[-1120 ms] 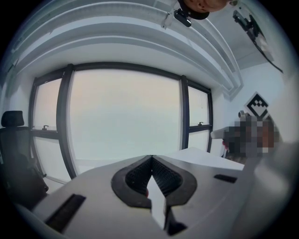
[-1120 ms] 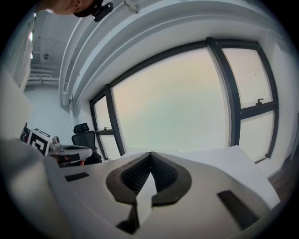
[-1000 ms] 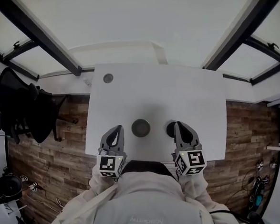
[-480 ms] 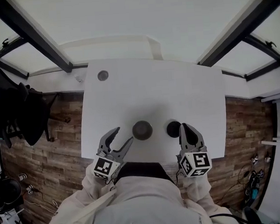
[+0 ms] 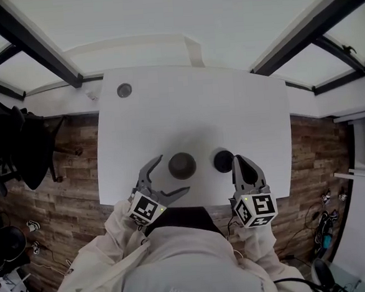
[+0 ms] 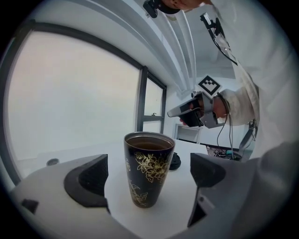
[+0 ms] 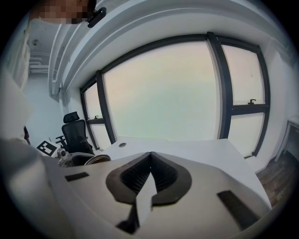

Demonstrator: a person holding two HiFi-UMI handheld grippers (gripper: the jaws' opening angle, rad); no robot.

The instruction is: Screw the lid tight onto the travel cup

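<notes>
The black travel cup (image 5: 182,165) with a gold flower pattern (image 6: 148,168) stands upright and uncovered on the white table (image 5: 192,110). Its black lid (image 5: 223,160) lies flat on the table just right of it, seen behind the cup as the lid (image 6: 174,161). My left gripper (image 5: 172,174) comes in from the cup's front left with its jaws opening wide. The cup stands between the pads (image 6: 93,179) and touches neither. My right gripper (image 5: 239,161) is shut and empty, its tip at the lid's near right edge. In the right gripper view the shut jaws hide the lid, and only the cup's rim (image 7: 96,159) shows.
A round cable hole (image 5: 124,90) sits at the table's far left corner. A black office chair (image 5: 14,148) stands left of the table on the wooden floor. Windows with dark frames (image 7: 224,93) run beyond the table's far edge.
My left gripper's jaws went from shut to wide open and swung in toward the cup. The right gripper stayed shut beside the lid. The head camera tilted a little.
</notes>
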